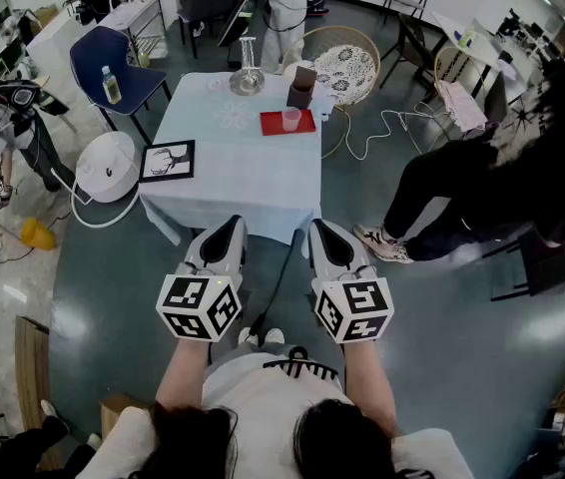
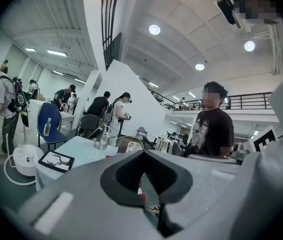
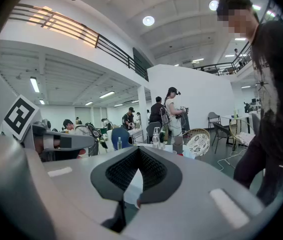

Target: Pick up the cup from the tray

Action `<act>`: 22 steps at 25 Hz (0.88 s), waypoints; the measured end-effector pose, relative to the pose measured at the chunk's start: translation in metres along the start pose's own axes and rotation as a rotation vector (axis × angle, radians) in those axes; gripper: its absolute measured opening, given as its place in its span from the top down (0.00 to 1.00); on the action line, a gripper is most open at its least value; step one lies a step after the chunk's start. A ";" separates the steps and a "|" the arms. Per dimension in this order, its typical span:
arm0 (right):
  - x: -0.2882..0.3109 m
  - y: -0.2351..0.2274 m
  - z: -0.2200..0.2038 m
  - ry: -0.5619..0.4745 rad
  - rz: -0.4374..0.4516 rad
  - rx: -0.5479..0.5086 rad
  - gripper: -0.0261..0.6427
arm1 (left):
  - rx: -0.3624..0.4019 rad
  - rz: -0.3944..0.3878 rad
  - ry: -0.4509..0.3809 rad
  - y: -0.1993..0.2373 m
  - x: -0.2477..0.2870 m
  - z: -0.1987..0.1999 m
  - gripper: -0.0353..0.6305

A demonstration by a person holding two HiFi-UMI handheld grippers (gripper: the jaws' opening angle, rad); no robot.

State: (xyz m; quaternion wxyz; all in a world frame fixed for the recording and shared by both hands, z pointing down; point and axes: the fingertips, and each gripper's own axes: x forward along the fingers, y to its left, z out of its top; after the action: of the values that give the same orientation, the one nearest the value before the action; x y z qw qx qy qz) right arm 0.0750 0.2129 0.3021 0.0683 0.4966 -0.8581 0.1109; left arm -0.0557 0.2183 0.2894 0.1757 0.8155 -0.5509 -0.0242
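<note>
Grippers: the left gripper and the right gripper are held side by side and near level, both aimed at the table ahead. They are close to each other but not touching.

Jaw state, left gripper: the jaws are pressed together, with nothing between the pads.

Jaw state, right gripper: the jaws are pressed together, with nothing between the pads.

Task item: the pink cup stands upright on the red tray. The tray lies flat toward the far side of the table. The cup is ahead of both pairs of jaws and well apart from them, on a line between the two grippers and closer to the right one.

Other items ahead of the jaws:
- A brown box stands just beyond the tray.
- A glass flask stands beyond the tray and to its left.
- A framed picture lies on the table to the left of the left jaws' line, nearer than the tray.

To the right of the right jaws, off the table, stands a person in black clothing.
</note>
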 end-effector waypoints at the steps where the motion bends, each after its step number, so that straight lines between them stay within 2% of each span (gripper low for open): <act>1: -0.001 -0.001 0.000 0.000 -0.001 -0.001 0.93 | 0.000 0.000 0.000 -0.001 0.000 0.000 0.95; 22: -0.004 -0.009 -0.004 0.008 0.002 0.001 0.93 | -0.003 0.008 -0.011 -0.010 0.004 0.001 0.95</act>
State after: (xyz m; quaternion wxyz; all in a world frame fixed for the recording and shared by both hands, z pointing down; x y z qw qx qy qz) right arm 0.0844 0.2127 0.3064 0.0715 0.4953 -0.8584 0.1132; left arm -0.0458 0.2179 0.2859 0.1739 0.8129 -0.5551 -0.0287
